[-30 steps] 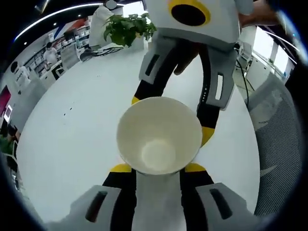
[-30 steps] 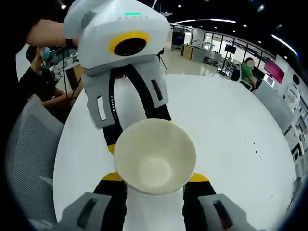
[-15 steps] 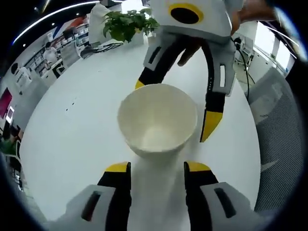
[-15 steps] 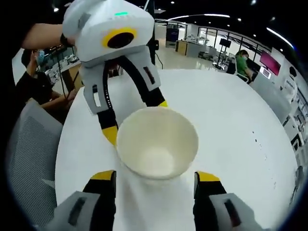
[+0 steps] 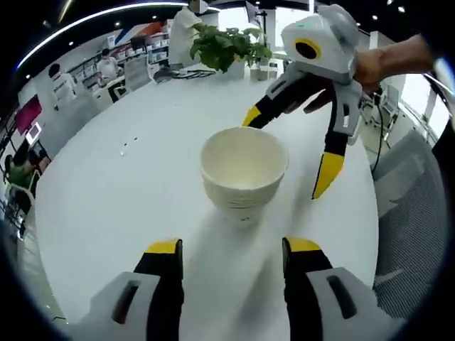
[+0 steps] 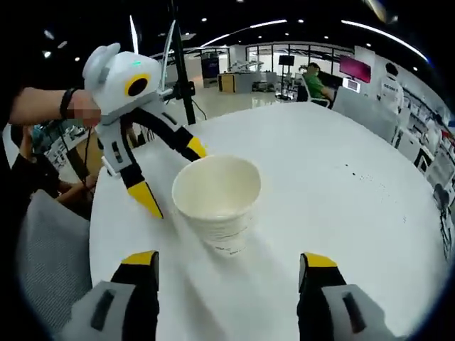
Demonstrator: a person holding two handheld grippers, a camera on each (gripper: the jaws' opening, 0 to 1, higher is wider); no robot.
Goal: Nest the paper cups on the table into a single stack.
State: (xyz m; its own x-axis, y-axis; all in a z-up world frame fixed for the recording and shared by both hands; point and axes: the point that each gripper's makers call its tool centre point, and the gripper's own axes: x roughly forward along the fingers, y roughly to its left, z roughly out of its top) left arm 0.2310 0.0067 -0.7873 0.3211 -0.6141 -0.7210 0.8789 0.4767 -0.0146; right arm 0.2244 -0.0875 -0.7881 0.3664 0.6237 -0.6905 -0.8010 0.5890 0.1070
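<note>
Standing wide apart with nothing between the jaws, the left tongs (image 5: 231, 249) sit near the bottom of the left gripper view, short of the stack of cups (image 5: 244, 175). The right tongs (image 6: 231, 259) are just as wide and hold nothing; seen from the left gripper view they hang beyond the stack with jaws spread. The stack stands upright on the white table (image 5: 106, 185), free of both tools. Rim lines on its outer wall suggest several cups are nested, so the stacking looks done as far as can be seen. How many cups it holds is hard to make out, and the table's edges are cut off, so a stray cup cannot be ruled out. A plant (image 5: 227, 46) stands at the far edge.
</note>
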